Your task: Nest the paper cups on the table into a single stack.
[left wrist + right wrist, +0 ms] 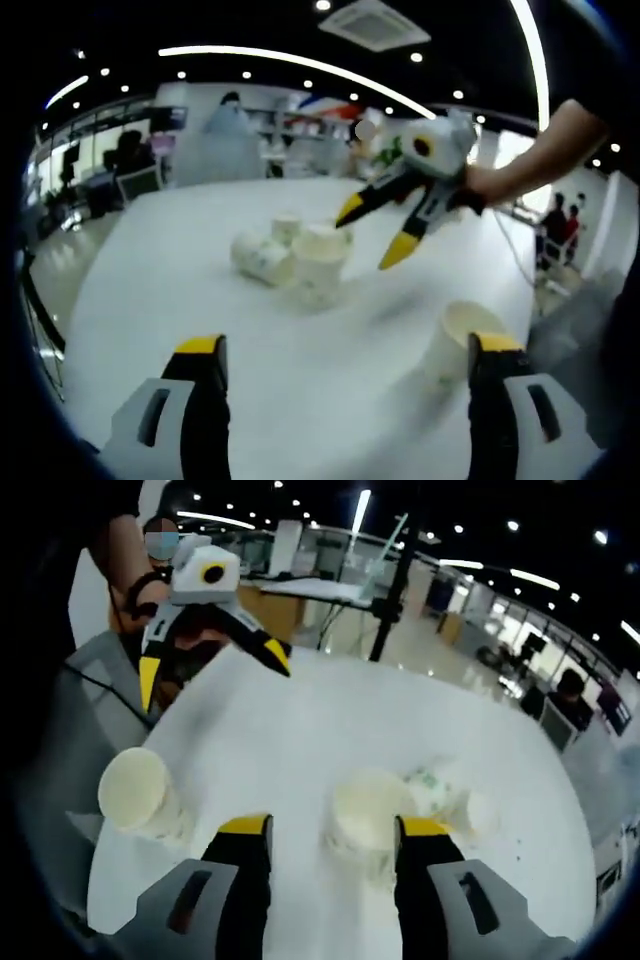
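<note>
On the white tabletop [180,290], a cluster of paper cups [295,258] sits mid-surface, some tipped on their sides. The right claw [333,832] hovers spread wide around the cluster's upright cup [368,818]. The left claw [347,355] is open and empty, a lone cup [462,335] near its right jaw.

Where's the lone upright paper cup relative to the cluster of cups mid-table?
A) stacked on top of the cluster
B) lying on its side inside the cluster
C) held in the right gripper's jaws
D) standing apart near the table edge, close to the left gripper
D: the lone cup stands upright by the left gripper, apart from the cluster of cups, while the right gripper hangs open above the cluster.
</note>
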{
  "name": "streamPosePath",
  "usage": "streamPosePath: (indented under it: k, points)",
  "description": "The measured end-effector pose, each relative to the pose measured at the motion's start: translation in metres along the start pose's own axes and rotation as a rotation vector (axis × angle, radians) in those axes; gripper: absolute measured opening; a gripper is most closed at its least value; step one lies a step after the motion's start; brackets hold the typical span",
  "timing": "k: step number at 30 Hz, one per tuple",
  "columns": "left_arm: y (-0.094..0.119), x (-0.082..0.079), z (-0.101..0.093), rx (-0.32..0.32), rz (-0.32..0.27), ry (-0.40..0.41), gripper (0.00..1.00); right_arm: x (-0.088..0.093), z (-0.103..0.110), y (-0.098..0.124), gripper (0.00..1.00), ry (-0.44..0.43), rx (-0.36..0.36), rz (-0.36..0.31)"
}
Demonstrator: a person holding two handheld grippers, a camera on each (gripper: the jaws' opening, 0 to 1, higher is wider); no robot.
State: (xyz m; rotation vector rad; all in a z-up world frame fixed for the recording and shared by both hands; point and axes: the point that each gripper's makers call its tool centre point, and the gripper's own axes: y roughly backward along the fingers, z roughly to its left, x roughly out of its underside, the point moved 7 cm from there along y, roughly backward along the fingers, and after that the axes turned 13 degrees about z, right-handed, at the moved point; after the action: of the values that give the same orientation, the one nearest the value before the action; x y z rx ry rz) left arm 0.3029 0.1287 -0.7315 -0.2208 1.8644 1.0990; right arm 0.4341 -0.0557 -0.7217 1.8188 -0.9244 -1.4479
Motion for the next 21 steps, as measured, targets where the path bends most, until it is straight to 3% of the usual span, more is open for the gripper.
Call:
streamPosePath:
  k: [16,21]
  points:
    - [0.000,0.001,0.003,-0.010,-0.007,0.017,0.98,0.000,-0.004,-0.018,0.13,0.053,-0.086,0.051]
    - [0.002,0.002,0.003,-0.015,-0.007,0.025,0.98,0.001,-0.006,-0.022,0.11,0.082,-0.083,0.080]
